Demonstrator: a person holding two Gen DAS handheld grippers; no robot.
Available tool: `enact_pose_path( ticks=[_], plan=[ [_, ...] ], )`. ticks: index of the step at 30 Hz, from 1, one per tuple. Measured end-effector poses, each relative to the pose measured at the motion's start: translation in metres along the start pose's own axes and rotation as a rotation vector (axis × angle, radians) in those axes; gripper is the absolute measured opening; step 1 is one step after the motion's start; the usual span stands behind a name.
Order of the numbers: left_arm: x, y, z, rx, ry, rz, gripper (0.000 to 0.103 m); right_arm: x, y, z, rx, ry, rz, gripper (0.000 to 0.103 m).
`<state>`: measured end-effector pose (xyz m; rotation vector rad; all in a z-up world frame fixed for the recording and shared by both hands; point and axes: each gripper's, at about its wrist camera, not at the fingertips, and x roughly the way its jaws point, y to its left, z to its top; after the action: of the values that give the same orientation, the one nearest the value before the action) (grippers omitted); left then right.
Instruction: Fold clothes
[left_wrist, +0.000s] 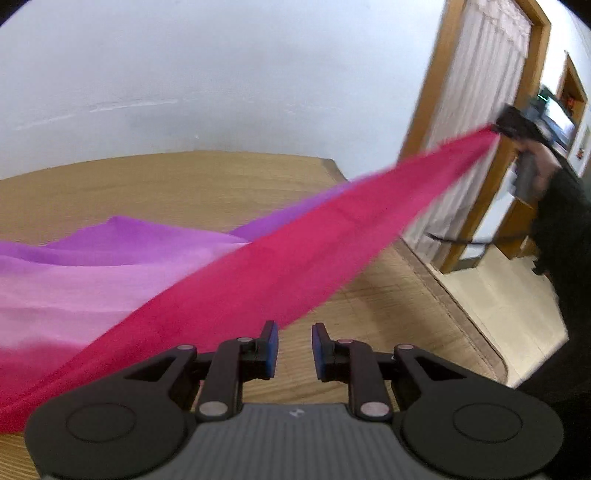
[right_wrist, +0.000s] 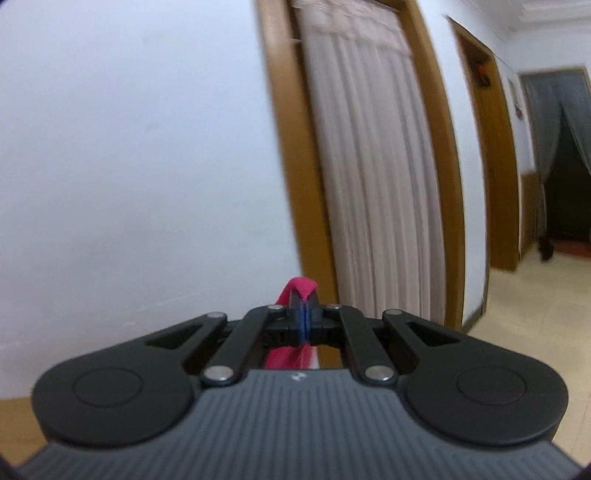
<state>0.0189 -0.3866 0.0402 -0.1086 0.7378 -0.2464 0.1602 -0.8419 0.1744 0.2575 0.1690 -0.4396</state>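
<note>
A thin cloth lies on the wooden table (left_wrist: 166, 184), pale pink and purple (left_wrist: 110, 266) on the left with a crimson band (left_wrist: 295, 254). The crimson band is pulled taut from the lower left up to the upper right, where my right gripper (left_wrist: 506, 123) hangs above and beyond the table's corner. In the right wrist view the right gripper (right_wrist: 303, 299) is shut on the cloth, and a crimson fold (right_wrist: 300, 286) pokes out above the pads. My left gripper (left_wrist: 294, 332) is low over the table and open, with bare wood in the gap. The crimson band passes just behind its left fingertip.
A wood-framed doorway with a white curtain (left_wrist: 476, 110) stands past the table's right edge (left_wrist: 443, 295). A person's dark sleeve (left_wrist: 565, 229) fills the right side. Pale tiled floor (right_wrist: 535, 295) and another doorway (right_wrist: 561, 166) lie beyond. A white wall backs the table.
</note>
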Motion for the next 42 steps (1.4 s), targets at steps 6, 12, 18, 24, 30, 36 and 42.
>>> enact_pose_path(
  ticks=[6,12,18,24,30,36,42],
  plan=[
    [0.038,0.056,-0.005,0.019,0.074,0.171,0.028,0.004,-0.005,-0.025,-0.08,0.115,0.055,0.004],
    [0.088,0.108,-0.01,0.151,0.176,0.191,0.051,-0.001,0.011,-0.041,-0.034,0.157,0.201,0.005],
    [0.121,0.121,-0.006,0.335,0.232,0.128,0.061,-0.026,0.002,-0.013,-0.011,0.103,0.195,0.005],
    [0.148,0.133,-0.007,0.363,0.34,-0.009,0.014,-0.045,-0.005,-0.021,-0.04,0.12,0.134,0.005],
    [0.082,0.102,-0.026,0.335,0.249,-0.122,0.002,-0.03,-0.009,-0.042,-0.053,0.153,0.097,0.005],
    [0.021,0.088,-0.07,0.235,0.252,-0.096,0.005,-0.031,0.052,-0.023,-0.013,0.074,0.328,0.005],
    [-0.005,0.107,-0.086,-0.015,0.189,0.06,0.01,-0.102,0.223,-0.031,-0.098,0.045,0.984,0.005]
  ],
)
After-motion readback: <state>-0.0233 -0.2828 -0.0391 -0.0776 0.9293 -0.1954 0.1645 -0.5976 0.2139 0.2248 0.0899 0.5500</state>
